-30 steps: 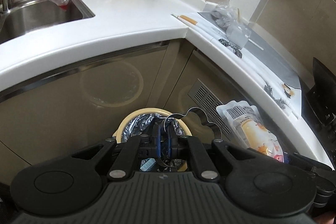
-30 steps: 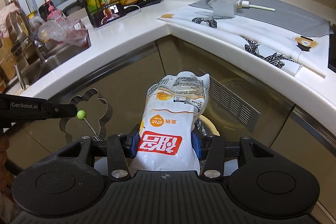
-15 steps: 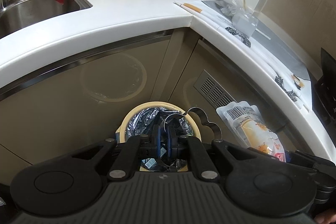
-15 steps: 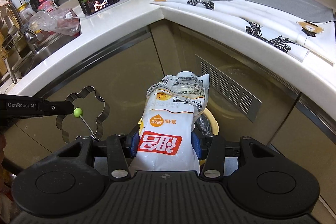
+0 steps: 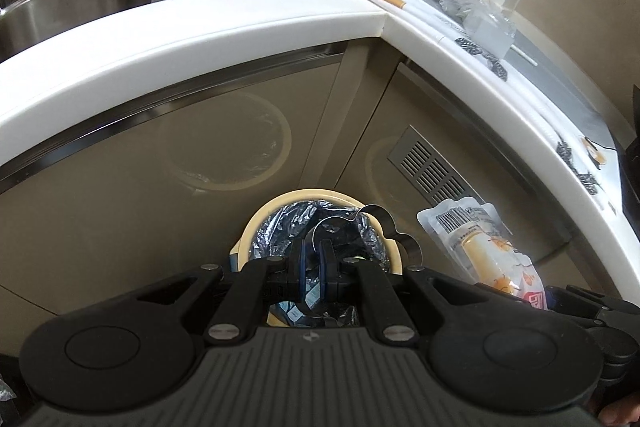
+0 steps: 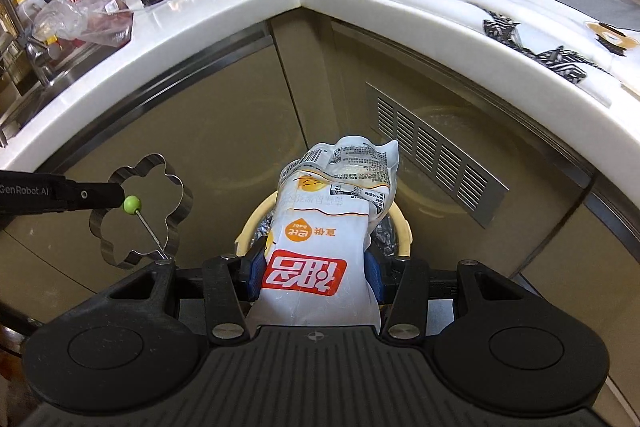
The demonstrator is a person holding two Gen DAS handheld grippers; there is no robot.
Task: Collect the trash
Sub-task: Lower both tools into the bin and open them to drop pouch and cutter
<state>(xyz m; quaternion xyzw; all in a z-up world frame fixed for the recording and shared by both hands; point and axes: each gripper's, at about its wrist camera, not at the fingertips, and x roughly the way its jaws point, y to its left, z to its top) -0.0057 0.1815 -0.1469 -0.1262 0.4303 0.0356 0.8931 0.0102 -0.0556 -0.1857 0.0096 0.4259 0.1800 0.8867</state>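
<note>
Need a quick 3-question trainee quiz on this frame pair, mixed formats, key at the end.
1. True or false: the right gripper is closed on a white snack bag.
2. Multiple choice: what does the left gripper hold? A) a glass bottle B) a flower-shaped metal ring C) a sponge
3. Fill in: in both views, the lined object right past the fingertips, by the cabinet corner, is a cream-rimmed ____.

Key: 1 true; 2 B; 3 trash bin
</note>
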